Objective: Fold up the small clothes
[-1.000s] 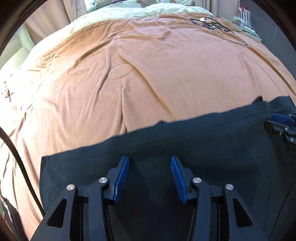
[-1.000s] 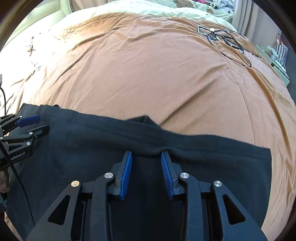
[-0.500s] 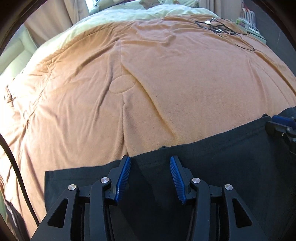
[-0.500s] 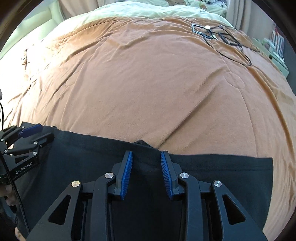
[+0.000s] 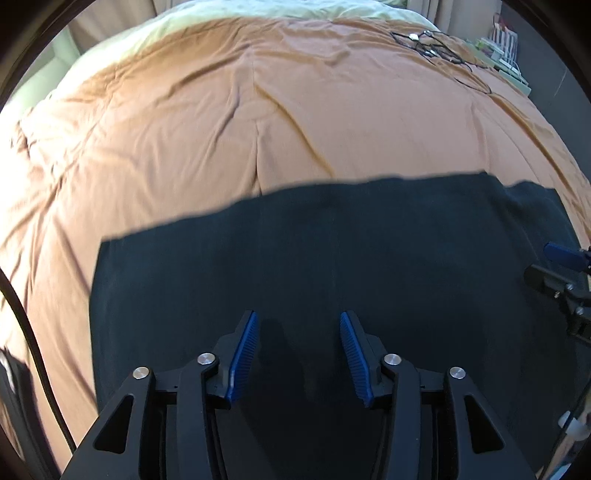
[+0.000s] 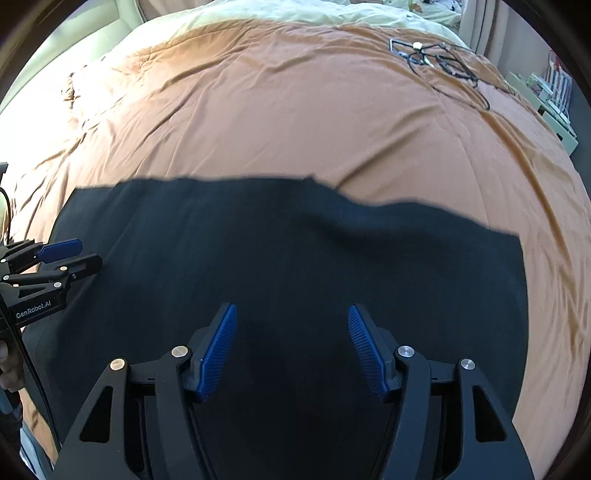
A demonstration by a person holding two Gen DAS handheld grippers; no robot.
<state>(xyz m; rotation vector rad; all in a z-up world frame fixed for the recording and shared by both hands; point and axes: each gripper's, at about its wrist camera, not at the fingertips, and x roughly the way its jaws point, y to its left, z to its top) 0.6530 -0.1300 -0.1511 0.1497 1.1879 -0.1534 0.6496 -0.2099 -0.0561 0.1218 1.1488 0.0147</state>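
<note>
A dark garment lies spread flat on the orange bedspread, its far edge running left to right; it also shows in the right wrist view. My left gripper hovers open over the garment's near part, nothing between its blue pads. My right gripper is open wide over the same garment, empty. The left gripper also shows at the left edge of the right wrist view, and the right gripper at the right edge of the left wrist view.
A tangle of black cables lies at the far right of the bedspread. A pale green sheet covers the bed's far end. A shelf with items stands to the right of the bed.
Both grippers have let go of the garment's edge and opened, the right one widely. The garment now lies flat, reaching further up the bed.
</note>
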